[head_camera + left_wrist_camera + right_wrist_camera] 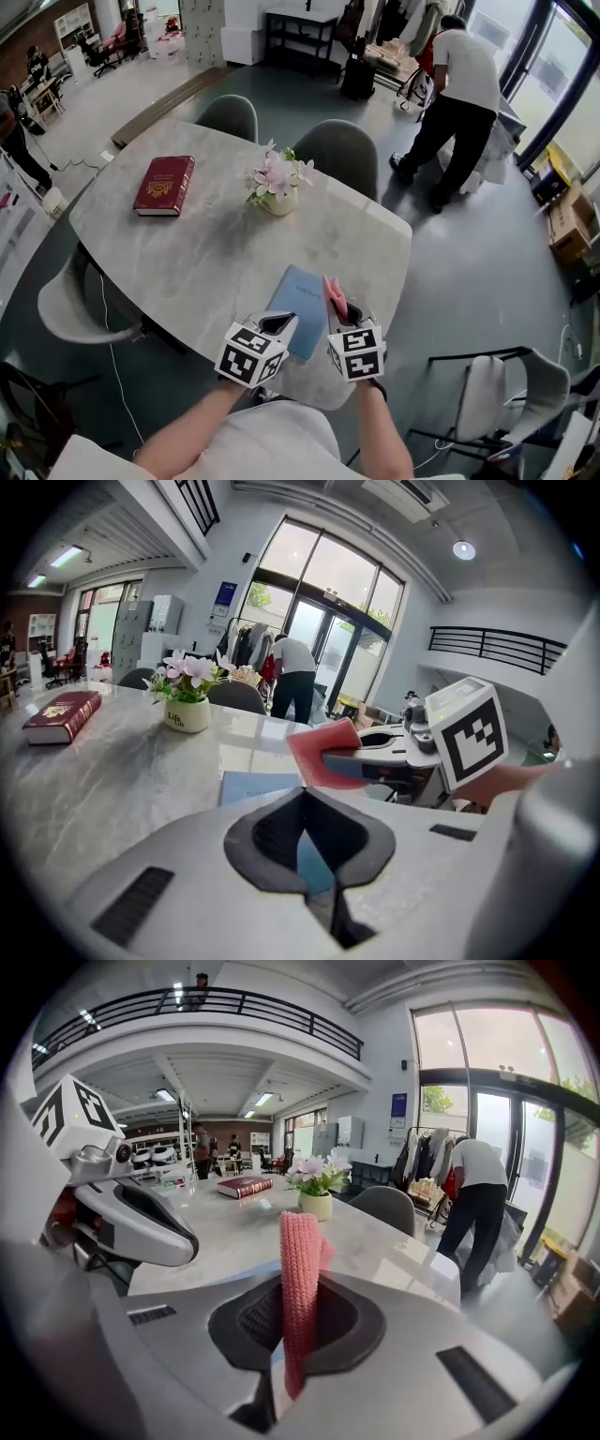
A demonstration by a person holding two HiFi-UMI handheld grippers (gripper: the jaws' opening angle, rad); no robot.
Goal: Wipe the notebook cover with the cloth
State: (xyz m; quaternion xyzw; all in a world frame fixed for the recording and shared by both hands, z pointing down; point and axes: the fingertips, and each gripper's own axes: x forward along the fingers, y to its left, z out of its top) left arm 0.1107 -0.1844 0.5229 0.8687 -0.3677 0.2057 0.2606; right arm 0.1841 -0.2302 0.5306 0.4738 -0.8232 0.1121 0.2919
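Pink cloth (300,1260) nipped in right gripper (300,1321) — left gripper (302,832) closed — head view shows notebook (298,302) beneath.

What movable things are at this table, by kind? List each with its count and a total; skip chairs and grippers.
Blue notebook: 1
Red book: 1
Flower pot: 1
Pink cloth: 1
Total: 4

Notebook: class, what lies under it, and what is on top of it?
The notebook lies flat on the table. The left gripper covers its near edge; the right gripper holds the cloth upright by its right edge. Contact cannot be told; anything beneath is hidden.
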